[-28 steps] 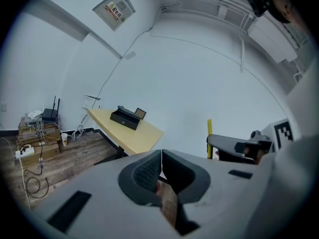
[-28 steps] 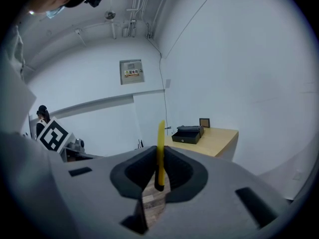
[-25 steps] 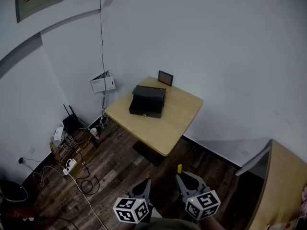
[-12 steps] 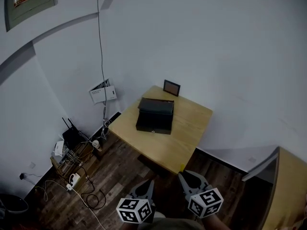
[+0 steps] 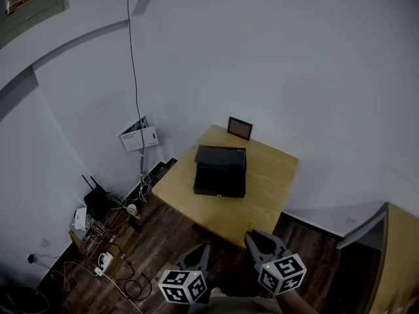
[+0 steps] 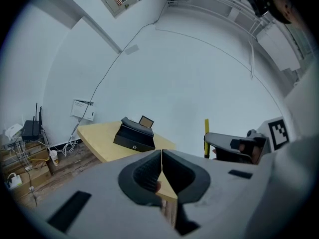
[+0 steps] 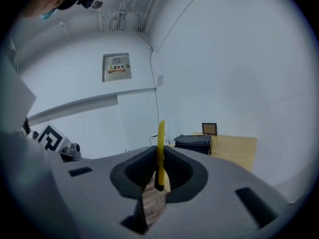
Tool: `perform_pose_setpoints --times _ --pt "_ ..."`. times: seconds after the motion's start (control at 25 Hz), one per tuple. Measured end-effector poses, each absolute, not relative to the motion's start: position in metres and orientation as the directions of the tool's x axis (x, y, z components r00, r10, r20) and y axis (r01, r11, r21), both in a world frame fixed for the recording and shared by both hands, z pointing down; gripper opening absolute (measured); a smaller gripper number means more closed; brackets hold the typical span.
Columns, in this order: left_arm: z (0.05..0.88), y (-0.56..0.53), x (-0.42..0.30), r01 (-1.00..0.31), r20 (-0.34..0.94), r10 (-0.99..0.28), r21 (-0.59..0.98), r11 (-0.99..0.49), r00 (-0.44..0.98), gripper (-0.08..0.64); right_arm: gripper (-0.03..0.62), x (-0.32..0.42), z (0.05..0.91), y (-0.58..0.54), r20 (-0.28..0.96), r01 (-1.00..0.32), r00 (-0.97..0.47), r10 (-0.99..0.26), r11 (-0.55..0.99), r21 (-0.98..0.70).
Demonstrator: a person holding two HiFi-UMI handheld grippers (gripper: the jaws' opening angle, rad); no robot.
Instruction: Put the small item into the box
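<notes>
A black box (image 5: 220,171) with its lid down sits on a small wooden table (image 5: 262,195) against the white wall; it also shows as the box (image 6: 133,136) in the left gripper view and the box (image 7: 193,143) in the right gripper view. My right gripper (image 5: 252,236) is shut on a thin yellow stick (image 7: 160,153) that stands upright between its jaws, also seen as the yellow stick (image 5: 249,226) and the yellow stick (image 6: 206,137). My left gripper (image 5: 201,250) is shut with nothing in it. Both grippers are short of the table's near edge.
A small dark picture frame (image 5: 239,127) stands at the table's back edge. Routers, a power strip and tangled cables (image 5: 105,241) lie on the wood floor at the left. A second wooden surface (image 5: 396,254) juts in at the right.
Both grippers have come closer to the table, which has slid nearer and lower in the head view. The yellow stick stays in the right gripper.
</notes>
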State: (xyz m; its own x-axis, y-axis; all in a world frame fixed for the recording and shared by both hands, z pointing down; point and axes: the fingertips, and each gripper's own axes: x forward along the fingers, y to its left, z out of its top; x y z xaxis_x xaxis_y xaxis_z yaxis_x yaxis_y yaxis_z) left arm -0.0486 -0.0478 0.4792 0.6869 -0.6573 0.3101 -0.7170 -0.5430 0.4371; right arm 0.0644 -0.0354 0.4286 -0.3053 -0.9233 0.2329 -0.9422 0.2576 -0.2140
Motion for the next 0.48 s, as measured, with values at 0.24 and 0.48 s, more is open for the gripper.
perform_pose_setpoints --times 0.24,0.48 --pt "0.485 -0.075 -0.06 -0.721 0.322 -0.657 0.445 -0.531 0.682 0.005 0.037 0.057 0.428 -0.066 0.234 -0.945 -0.301 -0.924 0.256 -0.204" --pt "0.49 -0.098 -0.061 -0.731 0.33 -0.667 0.458 -0.505 0.668 0.004 0.037 0.06 0.429 -0.099 0.248 -0.942 -0.314 -0.917 0.269 -0.198"
